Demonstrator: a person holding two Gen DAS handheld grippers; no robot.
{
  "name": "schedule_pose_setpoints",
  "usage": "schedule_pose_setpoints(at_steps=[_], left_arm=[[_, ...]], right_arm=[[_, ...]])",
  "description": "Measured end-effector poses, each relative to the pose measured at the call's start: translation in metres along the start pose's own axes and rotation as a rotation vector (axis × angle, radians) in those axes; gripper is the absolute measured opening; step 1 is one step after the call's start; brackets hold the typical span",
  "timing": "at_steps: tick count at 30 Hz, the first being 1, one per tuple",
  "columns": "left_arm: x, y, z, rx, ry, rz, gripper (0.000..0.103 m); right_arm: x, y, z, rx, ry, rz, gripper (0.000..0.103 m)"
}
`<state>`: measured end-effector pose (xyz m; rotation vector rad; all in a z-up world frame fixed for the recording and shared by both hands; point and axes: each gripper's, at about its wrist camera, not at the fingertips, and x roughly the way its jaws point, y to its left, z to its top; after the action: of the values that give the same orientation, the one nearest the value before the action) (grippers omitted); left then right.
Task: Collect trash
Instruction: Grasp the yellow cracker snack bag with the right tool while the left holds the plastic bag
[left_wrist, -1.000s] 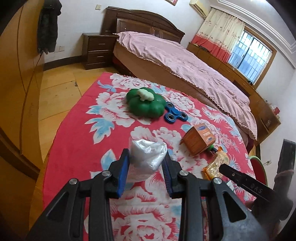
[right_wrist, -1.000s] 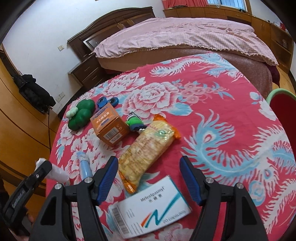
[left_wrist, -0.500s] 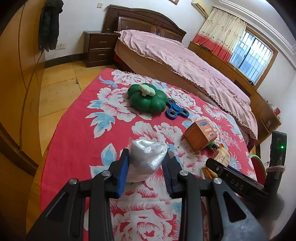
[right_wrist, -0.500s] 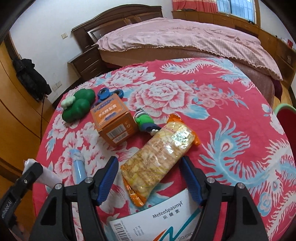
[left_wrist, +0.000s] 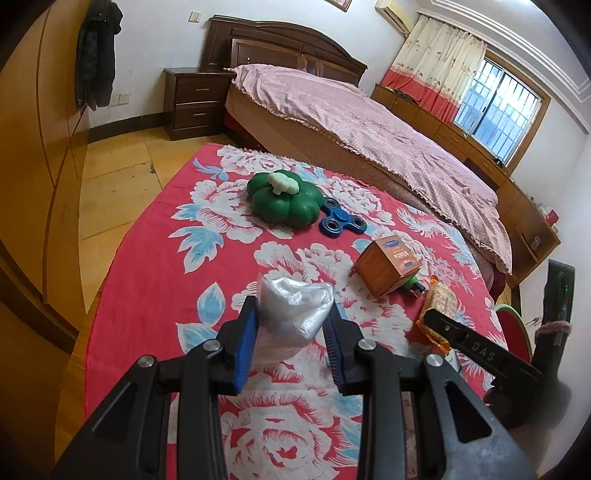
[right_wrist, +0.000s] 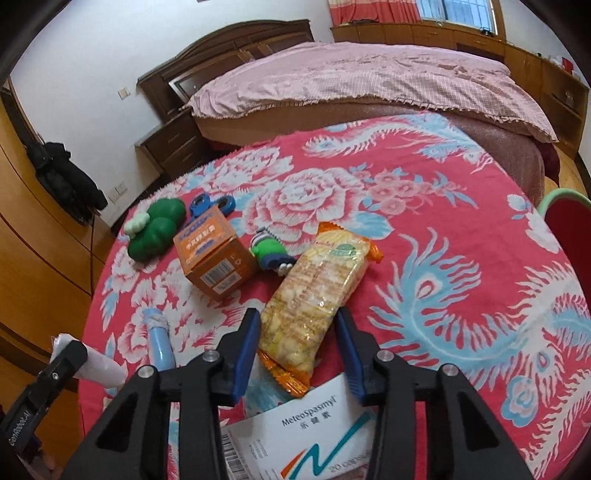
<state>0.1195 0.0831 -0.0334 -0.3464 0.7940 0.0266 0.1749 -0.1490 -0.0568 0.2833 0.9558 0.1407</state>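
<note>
The crumpled clear plastic bag (left_wrist: 291, 317) was pinched between the blue-padded fingers of the left gripper (left_wrist: 290, 338), held up above the near part of the table (left_wrist: 147, 266) with its red flowered cloth. Over on the right side, the snack packet (right_wrist: 317, 291) of yellowish crackers lay flat on the cloth, and the right gripper (right_wrist: 297, 341) had its fingers (right_wrist: 247, 349) on either side of the packet's near end, closing in on it; the pads looked right up against the wrapper, but I honestly couldn't tell if they were pressing it already. Right under that gripper was a white medicine box (right_wrist: 310, 435), with the packet's orange end lying just over its edge. Just past the packet sat a little green toy figure (right_wrist: 271, 251) and an orange carton (right_wrist: 214, 254), close together. Further back were a green pumpkin-shaped toy (left_wrist: 282, 201) with a white stem and a blue fidget spinner (left_wrist: 341, 221) touching or nearly touching it. A light blue tube (right_wrist: 159, 339) lay on the cloth near the left gripper. Behind the table was a bed (left_wrist: 369, 125) with a pink cover, a dark wooden nightstand (left_wrist: 195, 99), and a dark coat (left_wrist: 94, 62) hanging by the wardrobe.
</note>
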Motion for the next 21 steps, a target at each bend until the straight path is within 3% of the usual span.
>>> schedule_pose_setpoints(at_steps=[21], left_arm=[[-0.029,-0.044,-0.003,0.083,-0.036,-0.06,0.034]], right_arm=[[-0.093,-0.033,-0.005,0.021,-0.153,0.068,0.045]])
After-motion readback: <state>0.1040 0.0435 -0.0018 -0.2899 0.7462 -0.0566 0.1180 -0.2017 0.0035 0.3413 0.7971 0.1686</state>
